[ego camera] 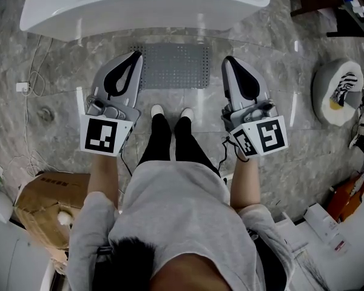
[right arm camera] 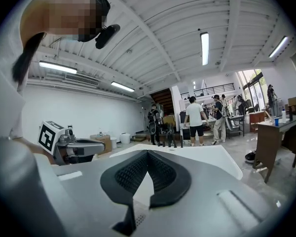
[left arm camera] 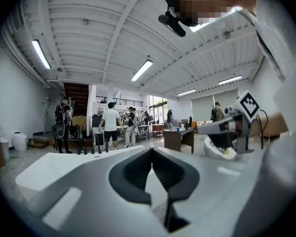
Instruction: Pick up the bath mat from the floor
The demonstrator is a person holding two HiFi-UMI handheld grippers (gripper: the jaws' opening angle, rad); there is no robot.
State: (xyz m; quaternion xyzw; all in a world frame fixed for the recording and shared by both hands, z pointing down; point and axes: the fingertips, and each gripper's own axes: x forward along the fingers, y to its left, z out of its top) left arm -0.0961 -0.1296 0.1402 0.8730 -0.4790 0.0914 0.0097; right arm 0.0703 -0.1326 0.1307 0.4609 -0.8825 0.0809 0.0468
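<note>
Mat (ego camera: 170, 65) flat on the floor (ego camera: 67, 77), both tools closed and empty.
Head view: the mat lies against the tub (ego camera: 139, 11), between the left tool (ego camera: 136, 54) and the right tool (ego camera: 228, 60). Left gripper view: jaws together, nothing between them. Right gripper view: jaws together, nothing held.

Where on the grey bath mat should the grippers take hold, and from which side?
Probably the near corners of the bath mat, one gripper each, coming from the person's side: it lies flat and thin on the floor, its far edge by the bathtub. The left gripper and right gripper are shut and must open first.
</note>
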